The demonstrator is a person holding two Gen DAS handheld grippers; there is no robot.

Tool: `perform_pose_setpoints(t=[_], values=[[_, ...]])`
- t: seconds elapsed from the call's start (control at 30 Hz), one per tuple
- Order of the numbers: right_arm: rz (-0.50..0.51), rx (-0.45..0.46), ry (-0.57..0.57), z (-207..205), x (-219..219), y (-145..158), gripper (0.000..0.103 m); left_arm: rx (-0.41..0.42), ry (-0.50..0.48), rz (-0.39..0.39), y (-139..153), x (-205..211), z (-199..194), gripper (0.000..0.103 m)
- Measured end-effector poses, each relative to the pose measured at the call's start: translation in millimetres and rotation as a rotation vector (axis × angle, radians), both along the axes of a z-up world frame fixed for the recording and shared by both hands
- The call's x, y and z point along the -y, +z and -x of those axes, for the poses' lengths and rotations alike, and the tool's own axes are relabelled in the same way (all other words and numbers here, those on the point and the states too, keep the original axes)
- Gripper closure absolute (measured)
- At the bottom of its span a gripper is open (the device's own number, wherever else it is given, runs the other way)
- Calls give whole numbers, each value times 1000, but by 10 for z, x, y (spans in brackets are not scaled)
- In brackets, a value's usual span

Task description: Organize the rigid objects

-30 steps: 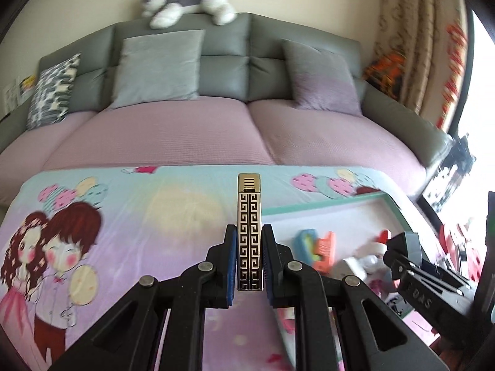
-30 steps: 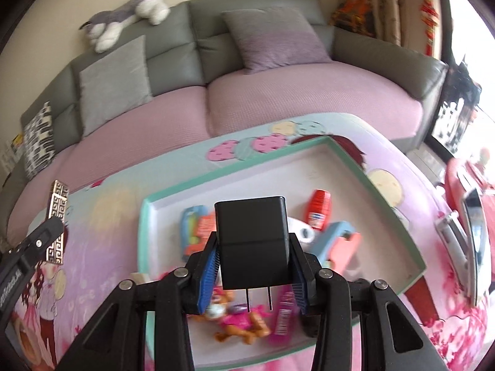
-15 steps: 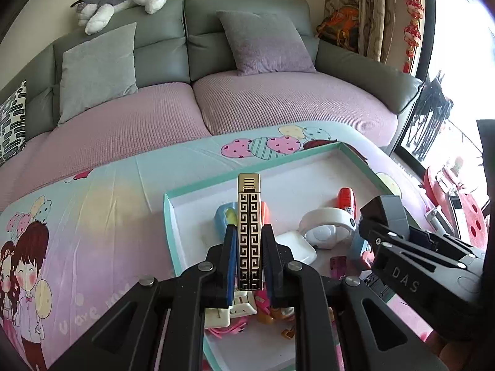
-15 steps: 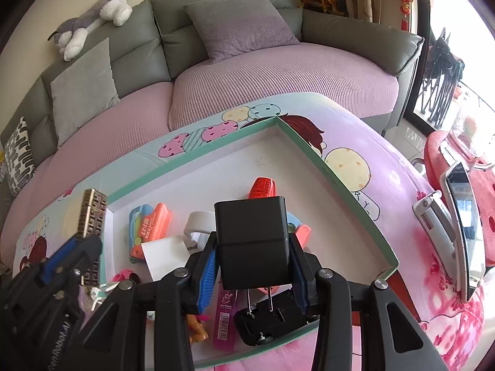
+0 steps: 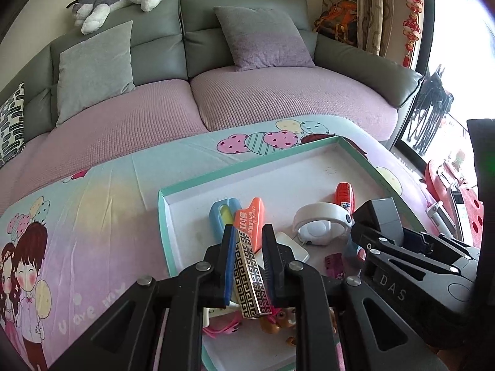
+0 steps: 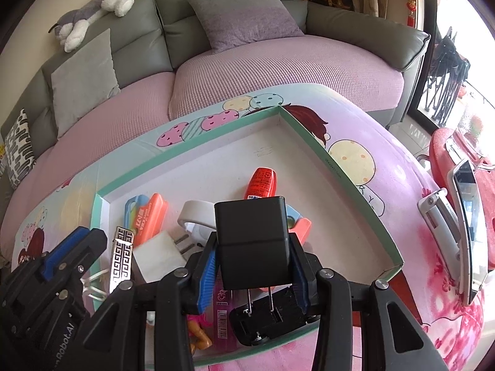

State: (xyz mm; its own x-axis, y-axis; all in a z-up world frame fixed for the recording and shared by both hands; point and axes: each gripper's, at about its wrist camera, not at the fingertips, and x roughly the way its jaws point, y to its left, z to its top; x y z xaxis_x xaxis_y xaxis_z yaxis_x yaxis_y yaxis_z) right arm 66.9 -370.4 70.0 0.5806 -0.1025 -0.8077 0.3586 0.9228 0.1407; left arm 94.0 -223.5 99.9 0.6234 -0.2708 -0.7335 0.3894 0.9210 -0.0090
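A shallow white tray (image 6: 355, 191) with a mint-green rim sits on a tabletop under a cartoon-print cloth, holding a roll of white tape (image 5: 320, 216), a red tube (image 6: 262, 182), an orange plastic knife case (image 5: 252, 222) and a white plug. Over it, the left gripper (image 5: 249, 266) has its jaws opening around a tilted, slim metal lighter (image 5: 251, 273) with a gold-and-black key pattern. The right gripper (image 6: 253, 266) has its jaws clenched on a smooth black boxy charger (image 6: 252, 241), prongs pointing down.

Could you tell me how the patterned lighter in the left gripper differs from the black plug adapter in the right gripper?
The lighter is slim, metallic and covered in a black key pattern; the plug adapter is a plain matte black block, far bulkier. The lighter leans aslant as the left gripper opens; the adapter sits square, prongs down, clamped in the right gripper. Both hang over the tray.
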Motion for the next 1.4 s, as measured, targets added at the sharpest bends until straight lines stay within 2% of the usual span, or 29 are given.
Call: perform_pose_setpoints(t=[0.13,0.2,0.27,0.4,0.5,0.8,0.87,0.9,0.93,0.97,1.07,1.4], values=[[7,-10,10,-16,-22,-11,58,12,11,-3,71,-44,17,74],[8,-15,12,-22,-29,-15,58,26,18,4,123,-82,31,63],[12,-21,12,-28,-30,-19,58,40,33,5,175,-135,37,58],[16,-25,3,-35,-20,-23,48,54,80,-1,230,-276,21,45],[14,-17,2,-31,-17,-7,47,55,146,-12,216,-402,-16,32],[19,-4,14,2,-75,31,29,1,308,-64,-24,-841,12,23],[12,16,14,49,-107,60,19,-9,330,-72,-78,-940,53,21],[8,27,19,71,-131,77,10,-9,340,-76,-93,-976,68,12],[8,38,26,90,-162,96,5,-6,353,-79,-104,-1024,90,8],[12,46,34,102,-199,114,3,0,367,-78,-105,-1066,109,5],[21,69,63,162,-316,162,1,10,396,-36,-103,-1205,191,5],[68,62,137,456,-617,70,0,-56,438,11,-320,-1505,499,3]])
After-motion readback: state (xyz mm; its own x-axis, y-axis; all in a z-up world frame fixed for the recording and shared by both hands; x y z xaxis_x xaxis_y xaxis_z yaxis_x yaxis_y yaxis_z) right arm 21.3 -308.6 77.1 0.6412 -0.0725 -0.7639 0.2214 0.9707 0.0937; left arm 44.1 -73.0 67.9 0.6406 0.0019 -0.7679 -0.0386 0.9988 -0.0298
